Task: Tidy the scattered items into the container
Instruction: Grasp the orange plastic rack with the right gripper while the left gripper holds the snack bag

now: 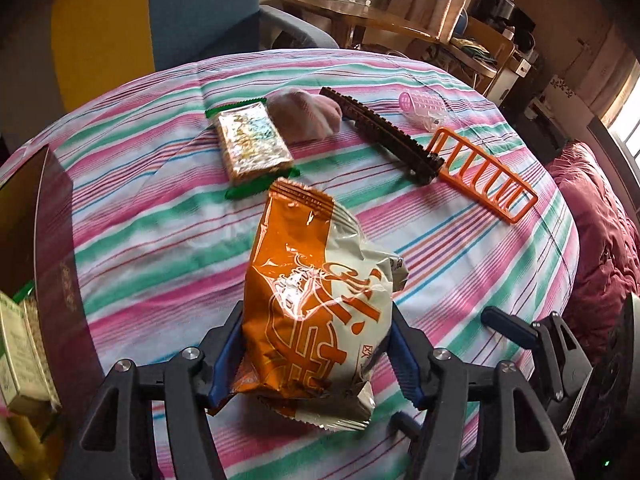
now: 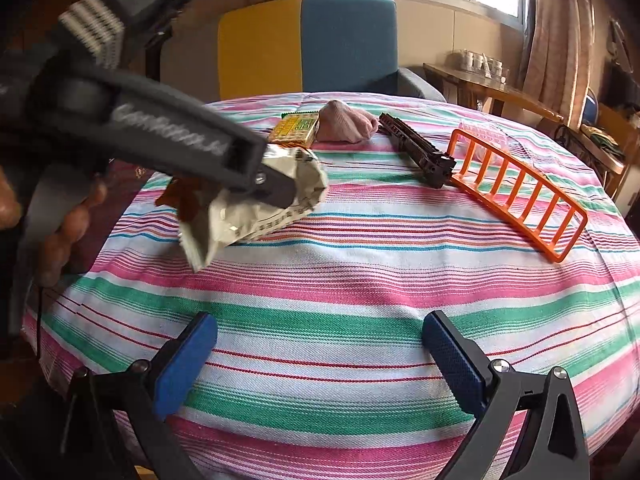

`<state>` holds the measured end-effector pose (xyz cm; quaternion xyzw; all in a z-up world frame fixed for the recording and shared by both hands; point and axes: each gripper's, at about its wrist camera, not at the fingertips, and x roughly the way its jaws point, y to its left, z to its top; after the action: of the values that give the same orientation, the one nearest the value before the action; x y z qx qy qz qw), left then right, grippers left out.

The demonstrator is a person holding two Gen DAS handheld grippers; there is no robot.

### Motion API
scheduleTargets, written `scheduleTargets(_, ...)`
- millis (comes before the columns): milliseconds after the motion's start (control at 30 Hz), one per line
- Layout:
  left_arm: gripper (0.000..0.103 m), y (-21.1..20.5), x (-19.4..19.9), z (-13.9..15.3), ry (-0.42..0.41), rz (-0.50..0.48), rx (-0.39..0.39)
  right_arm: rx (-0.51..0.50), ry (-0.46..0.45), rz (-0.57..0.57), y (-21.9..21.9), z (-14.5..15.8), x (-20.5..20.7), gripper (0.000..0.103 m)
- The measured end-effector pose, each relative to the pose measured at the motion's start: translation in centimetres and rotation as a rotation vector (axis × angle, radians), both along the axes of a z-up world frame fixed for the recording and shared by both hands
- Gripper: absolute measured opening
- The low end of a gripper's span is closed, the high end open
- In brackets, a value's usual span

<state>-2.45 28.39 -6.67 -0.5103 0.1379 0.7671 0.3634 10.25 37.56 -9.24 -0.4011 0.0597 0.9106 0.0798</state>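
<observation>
The left gripper [image 1: 316,356] is closed on an orange and white snack bag [image 1: 316,304], its blue pads pressing the bag from both sides; the bag is lifted above the striped tablecloth [image 1: 160,248]; in the right wrist view the same bag [image 2: 256,204] hangs crumpled from the left gripper at the left side. The right gripper [image 2: 320,360] is open and holds nothing, its two blue pads [image 2: 184,364] well apart over the cloth. A dark red box [image 1: 52,248] stands at the left edge of the table, with packets inside it; further away on the cloth lie a green-edged biscuit packet [image 1: 254,144], a pink knitted cloth [image 1: 308,114] just beside it, a brown comb [image 1: 380,132] touching an orange rack [image 1: 484,172], and a pink hair roller [image 1: 420,104].
</observation>
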Motion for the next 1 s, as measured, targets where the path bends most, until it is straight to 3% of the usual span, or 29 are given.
scheduleTargets(267, 0.072, -2.2, 1.9, -1.4, 0.043, 0.011, -0.019, -0.002, -0.031, 0.016, 0.6, 0.8, 0.5, 0.103)
scheduleTargets(400, 0.073, -2.4, 1.7, -1.5, 0.042, 0.008, 0.015, -0.010, -0.043, 0.010, 1.4, 1.5, 0.9, 0.102)
scheduleTargets(567, 0.079, -2.2, 1.6, -1.8, 0.048, 0.008, 0.027, -0.048, 0.013, -0.116, 7.5, 4.3, 2.1, 0.100)
scheduleTargets(733, 0.082, -2.0, 2.0, -1.9, 0.073, 0.002, 0.021, -0.007, 0.023, -0.214, 13.1, 6.4, 1.6, 0.100)
scheduleTargets(833, 0.082, -1.9, 2.0, -2.0, 0.072, 0.003, 0.025, -0.022, 0.012, -0.240, 15.9, 6.6, 0.5, 0.100)
scheduleTargets(1000, 0.082, -2.0, 2.0, -2.0, 0.068, 0.001, 0.036, -0.139, -0.019, -0.241, 18.9, 5.3, -2.2, 0.100)
